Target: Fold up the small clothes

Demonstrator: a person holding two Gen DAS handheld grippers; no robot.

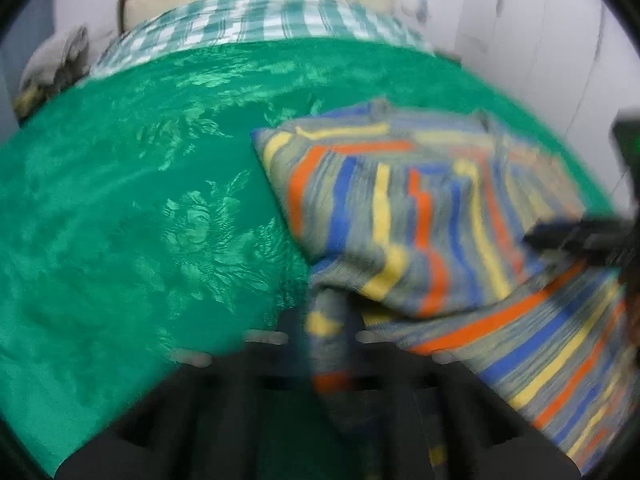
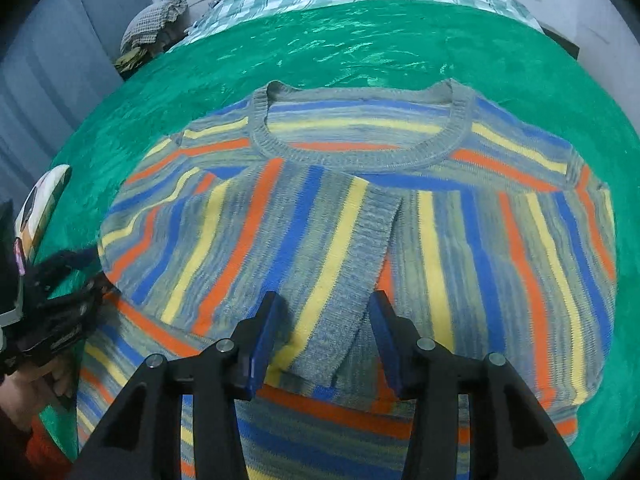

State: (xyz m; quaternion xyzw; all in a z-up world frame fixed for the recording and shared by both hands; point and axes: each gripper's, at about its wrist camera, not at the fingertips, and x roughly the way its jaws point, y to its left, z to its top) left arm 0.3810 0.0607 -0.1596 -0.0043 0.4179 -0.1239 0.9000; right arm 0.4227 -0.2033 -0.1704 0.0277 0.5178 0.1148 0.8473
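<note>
The striped sweater (image 2: 340,216) lies on the green bed cover (image 2: 400,48), soft and floppy. Our left hand-held gripper (image 1: 326,344) is closed on its edge; our right hand-held gripper (image 2: 324,340) is open over a sleeve cuff, a good hold.

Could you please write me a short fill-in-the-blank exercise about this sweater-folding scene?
1. The striped sweater lies on a ____ bedspread.
2. Both sleeves are folded across the sweater's ____.
3. The right gripper hovers over a sleeve cuff with its jaws ____.
4. In the left wrist view, the left gripper is shut on a fold of the ____.

Missing words: green; front; open; sweater
</note>
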